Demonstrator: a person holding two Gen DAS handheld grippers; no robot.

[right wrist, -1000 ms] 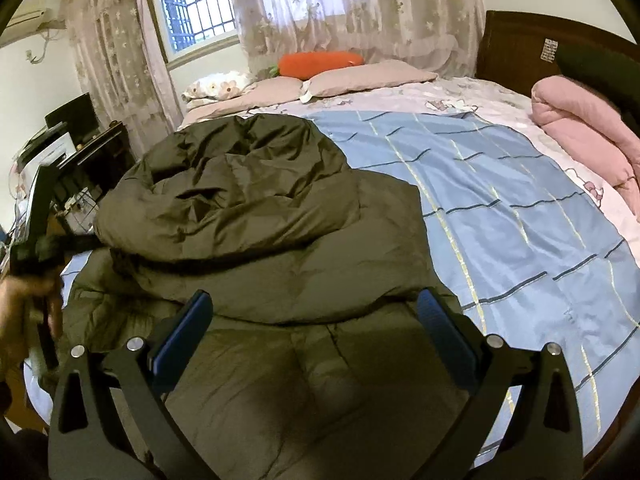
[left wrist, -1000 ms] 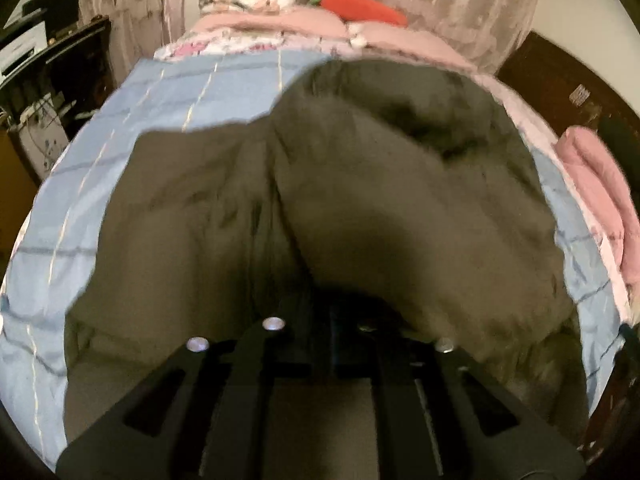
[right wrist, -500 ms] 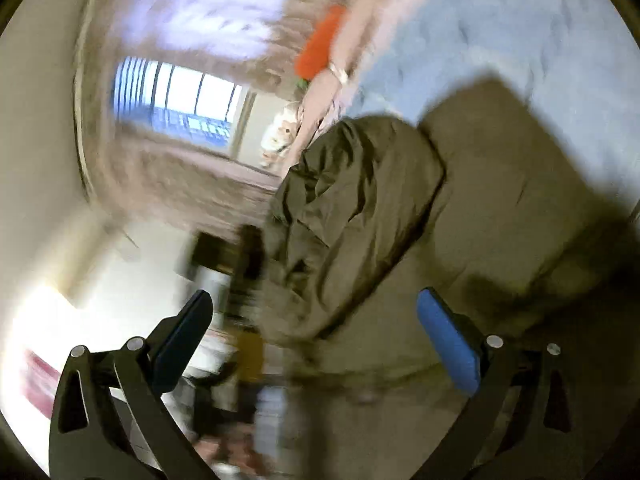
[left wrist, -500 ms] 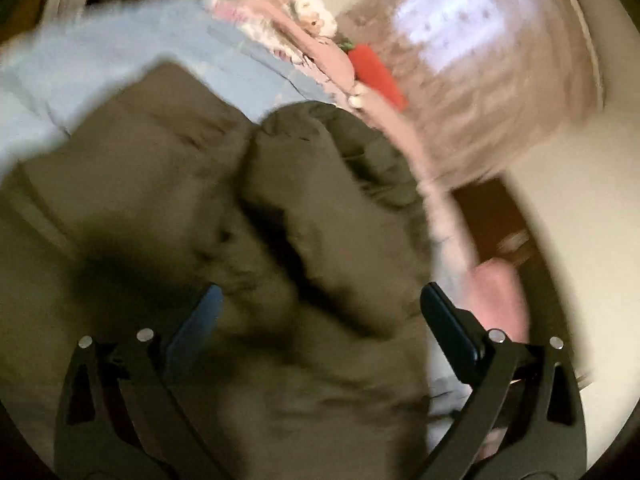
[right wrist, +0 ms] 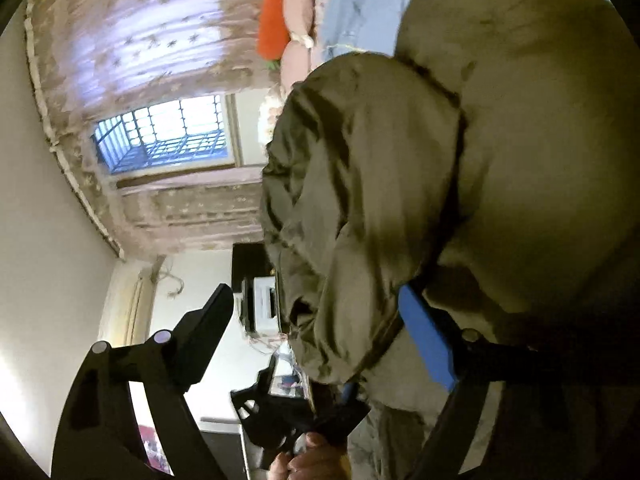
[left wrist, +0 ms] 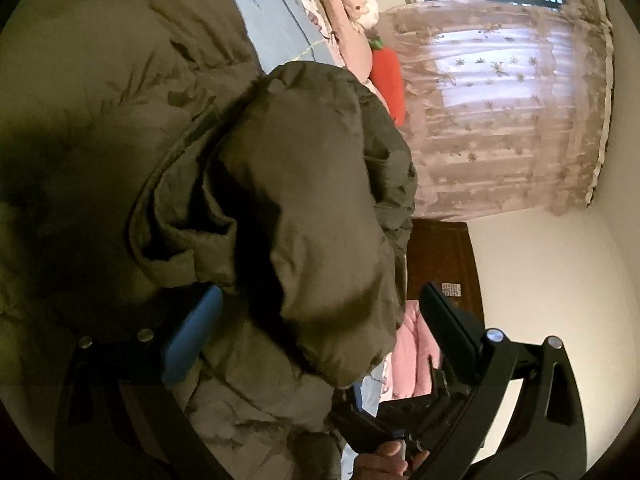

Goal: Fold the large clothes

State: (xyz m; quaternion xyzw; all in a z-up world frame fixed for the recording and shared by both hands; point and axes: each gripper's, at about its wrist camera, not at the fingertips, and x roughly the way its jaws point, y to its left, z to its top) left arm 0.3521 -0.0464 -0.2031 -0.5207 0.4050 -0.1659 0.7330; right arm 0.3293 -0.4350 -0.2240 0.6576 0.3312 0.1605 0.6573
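Both tilted sideways over olive puffer jacket point(left wrist: 304, 208) (bunched on blue bedsheet point(left wrist: 276, 20)); left gripper point(left wrist: 320, 316) spread wide; right gripper point(right wrist: 316, 312) likewise, gripping nothing.

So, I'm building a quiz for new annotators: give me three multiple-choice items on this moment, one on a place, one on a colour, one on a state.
1. Where does the jacket lie?
A. on a bed
B. on a chair
C. on the floor

2. What colour is the carrot pillow?
A. green
B. orange-red
C. white

3. How do the jaws of the left gripper stand?
A. clamped on a sleeve
B. shut on nothing
C. open

Answers: 1 A, blue bedsheet shows under it; 2 B, bright orange-red against the curtain; 3 C, the fingers stand wide apart around the bundle.
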